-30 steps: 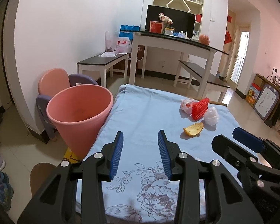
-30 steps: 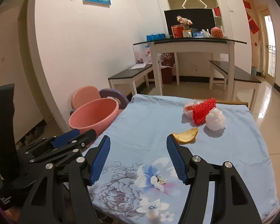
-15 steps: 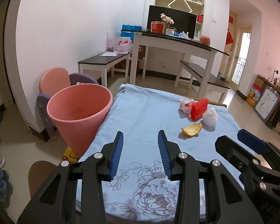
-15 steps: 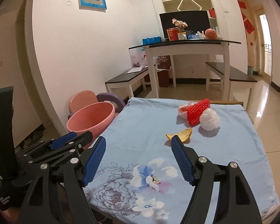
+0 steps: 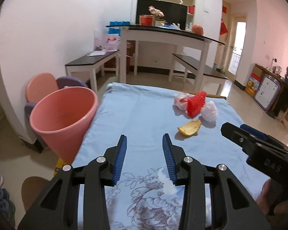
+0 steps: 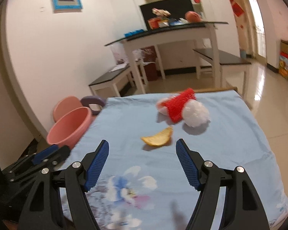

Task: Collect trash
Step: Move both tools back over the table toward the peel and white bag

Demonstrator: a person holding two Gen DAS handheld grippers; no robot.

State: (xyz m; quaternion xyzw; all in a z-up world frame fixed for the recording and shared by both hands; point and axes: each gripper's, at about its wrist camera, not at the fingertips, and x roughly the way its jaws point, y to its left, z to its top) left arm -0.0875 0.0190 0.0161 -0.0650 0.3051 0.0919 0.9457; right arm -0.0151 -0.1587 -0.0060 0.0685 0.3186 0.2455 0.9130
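Peel point(image 6: 157, 138), curled orange (cloth beneath pale blue), lies just beyond right claw point(image 6: 142, 159), both claws spread.

A table spread with a light blue floral cloth point(image 5: 144, 115) point(image 6: 211, 153) carries four pieces of trash. The orange peel point(image 5: 189, 128) point(image 6: 157, 136) lies nearest the viewer. Just beyond the peel sits a red foam net point(image 5: 195, 104) point(image 6: 179, 103). A crumpled white bag point(image 5: 179, 101) point(image 6: 160, 106) touches the net's left side, and a white wad point(image 5: 210, 112) point(image 6: 196, 115) touches its right, beyond the peel.
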